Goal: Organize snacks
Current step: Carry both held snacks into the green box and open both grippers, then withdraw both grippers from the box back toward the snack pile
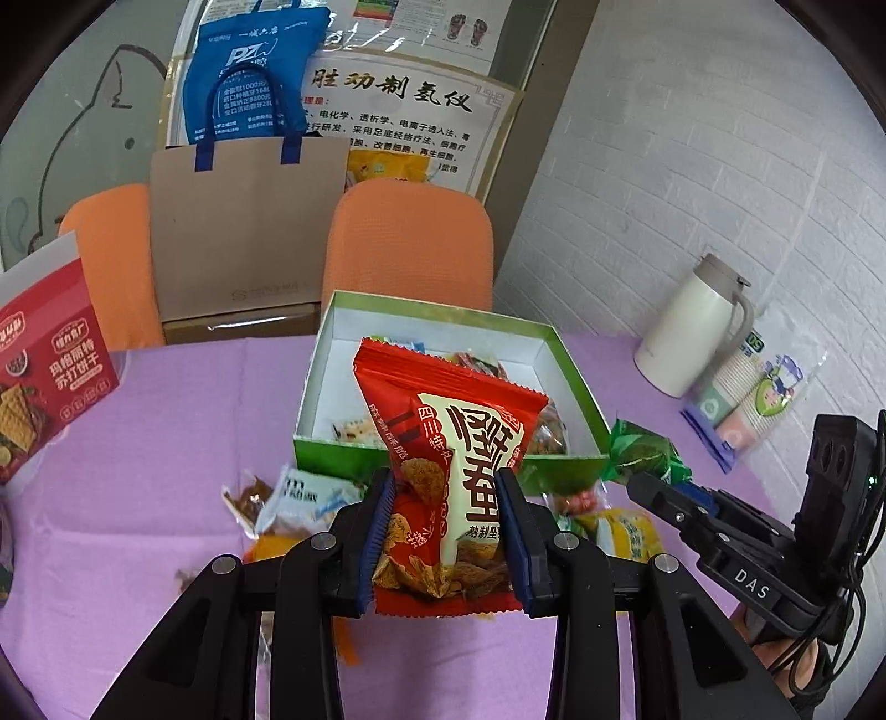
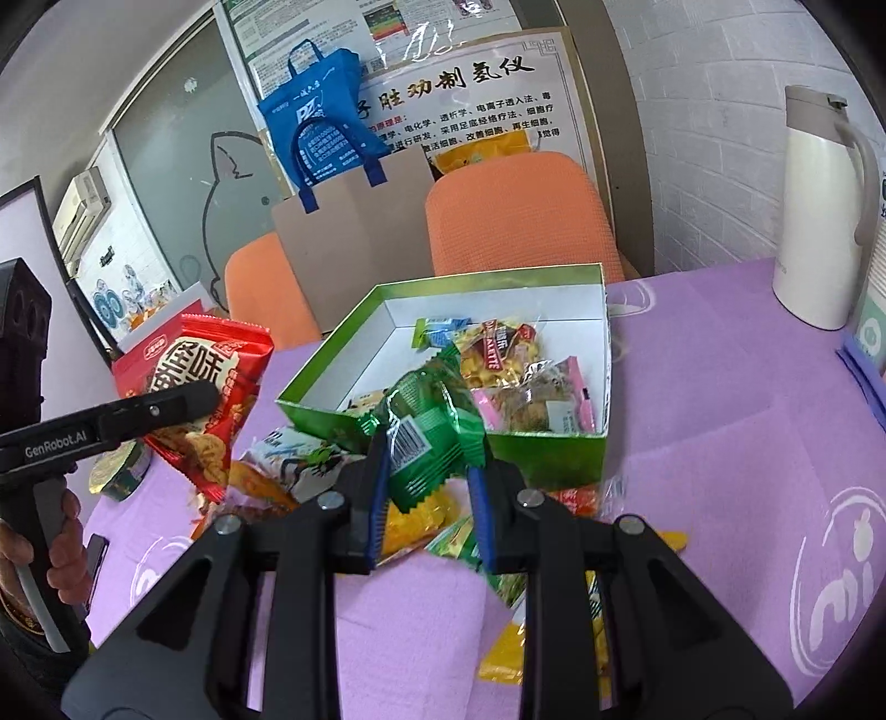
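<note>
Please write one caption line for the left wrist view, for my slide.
Left claw holds a red snack bag upright before the open green box.

Looking bright and evenly lit in both views, casting only soft shadows on the purple tablecloth. Catching glare on the plastic-covered poster (pretty shiny). Bending hard at the fisheye edges, fading into black corners. Staying mostly sharp.

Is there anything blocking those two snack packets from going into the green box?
Nothing visible does. The left tongs hold the red packet and the right tongs hold the green packet, both raised just before the green box. Its top is open, with bare floor beside the snacks inside.
</note>
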Action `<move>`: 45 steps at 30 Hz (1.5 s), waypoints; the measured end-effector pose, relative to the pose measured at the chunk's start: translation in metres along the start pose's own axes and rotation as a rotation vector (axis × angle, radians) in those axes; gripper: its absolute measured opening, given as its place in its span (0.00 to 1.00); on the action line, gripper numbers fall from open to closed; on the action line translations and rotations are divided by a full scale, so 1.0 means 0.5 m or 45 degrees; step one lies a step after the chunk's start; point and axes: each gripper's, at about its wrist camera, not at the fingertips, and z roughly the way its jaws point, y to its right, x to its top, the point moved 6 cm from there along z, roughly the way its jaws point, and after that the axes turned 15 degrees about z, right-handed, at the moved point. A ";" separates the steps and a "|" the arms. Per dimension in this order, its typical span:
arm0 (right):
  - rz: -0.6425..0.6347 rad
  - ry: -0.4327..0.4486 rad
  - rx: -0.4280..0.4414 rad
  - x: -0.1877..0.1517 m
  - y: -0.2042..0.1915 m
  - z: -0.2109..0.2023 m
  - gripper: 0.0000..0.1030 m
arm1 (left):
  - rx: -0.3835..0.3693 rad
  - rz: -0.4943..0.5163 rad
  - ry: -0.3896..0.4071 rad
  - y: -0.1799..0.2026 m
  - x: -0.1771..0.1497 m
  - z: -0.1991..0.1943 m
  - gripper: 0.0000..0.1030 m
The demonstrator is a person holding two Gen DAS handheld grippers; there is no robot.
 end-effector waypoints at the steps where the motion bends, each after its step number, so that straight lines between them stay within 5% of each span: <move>1: 0.002 -0.001 -0.012 0.007 0.006 0.015 0.27 | 0.011 -0.005 -0.005 -0.008 0.013 0.017 0.35; 13: -0.011 -0.116 -0.015 0.026 0.018 0.175 0.30 | 0.089 -0.038 -0.104 -0.066 0.077 0.199 0.35; 14: -0.029 -0.130 -0.029 0.021 0.019 0.183 0.35 | 0.094 -0.034 -0.101 -0.068 0.078 0.206 0.35; 15: -0.047 -0.120 -0.053 0.017 0.021 0.182 0.53 | 0.095 -0.030 -0.097 -0.072 0.079 0.211 0.35; 16: -0.063 -0.087 -0.065 0.017 0.020 0.176 0.64 | 0.089 -0.028 -0.095 -0.073 0.078 0.213 0.45; 17: -0.078 -0.041 -0.067 0.018 0.021 0.164 0.78 | 0.086 -0.033 -0.105 -0.074 0.076 0.215 0.66; 19: -0.087 0.006 -0.063 0.019 0.022 0.142 0.82 | 0.105 -0.061 -0.089 -0.084 0.070 0.208 0.90; 21: -0.068 0.000 -0.068 0.019 0.026 0.130 0.83 | 0.123 -0.058 -0.036 -0.091 0.069 0.196 0.90; 28: 0.018 -0.051 -0.062 0.012 0.023 0.078 0.95 | 0.166 -0.031 -0.085 -0.081 0.049 0.166 0.92; 35: 0.024 0.037 -0.048 -0.008 0.012 -0.037 0.97 | 0.169 -0.012 -0.062 -0.049 0.027 0.061 0.92; 45: -0.015 0.069 -0.027 -0.122 0.009 -0.135 0.99 | 0.185 -0.005 -0.106 -0.013 -0.111 -0.058 0.92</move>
